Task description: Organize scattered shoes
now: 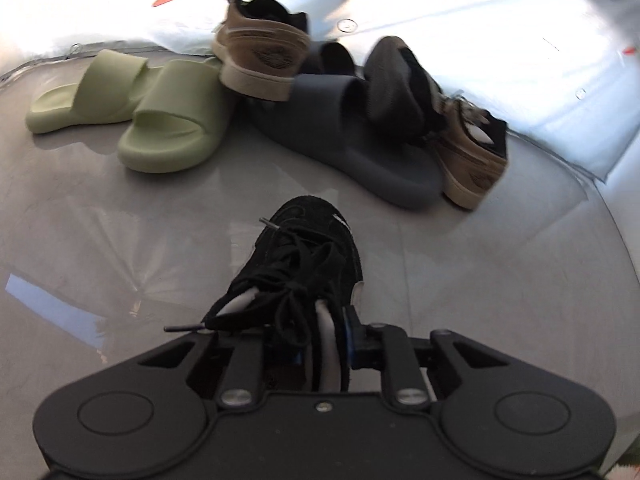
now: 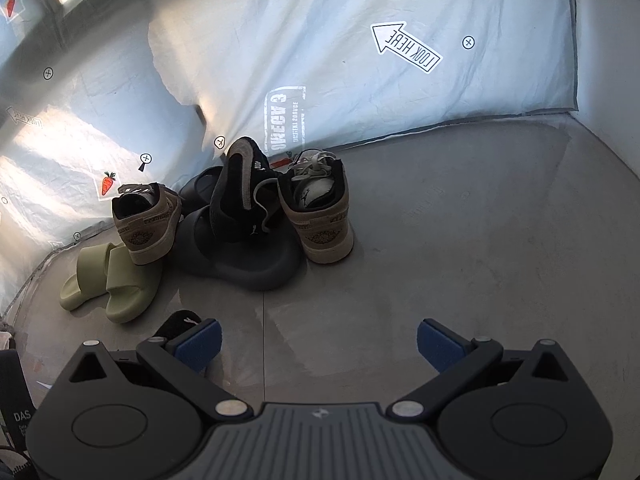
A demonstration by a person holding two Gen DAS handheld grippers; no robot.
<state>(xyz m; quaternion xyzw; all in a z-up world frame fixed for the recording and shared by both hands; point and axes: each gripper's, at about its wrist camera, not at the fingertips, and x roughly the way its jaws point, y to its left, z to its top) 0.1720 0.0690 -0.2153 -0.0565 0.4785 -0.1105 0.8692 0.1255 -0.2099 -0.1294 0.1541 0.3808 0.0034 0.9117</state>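
My left hand-held gripper [image 1: 320,344] pinches the black sneaker [image 1: 304,276] by its collar; my right hand-held gripper [image 2: 318,346] stands spread above the floor [image 2: 460,240].

Black suede sneaker [image 1: 304,264], laced, toe-forward.

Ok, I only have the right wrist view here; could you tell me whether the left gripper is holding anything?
Observer: Yes, the left gripper is shut on a black sneaker.
Operator: Where on the shoe does it grip?
Observer: At the collar, beside the tongue; the toe points away from the gripper.
Operator: Are the laces tied?
Observer: Loosely at best; two ends of the laces stick out to the left.
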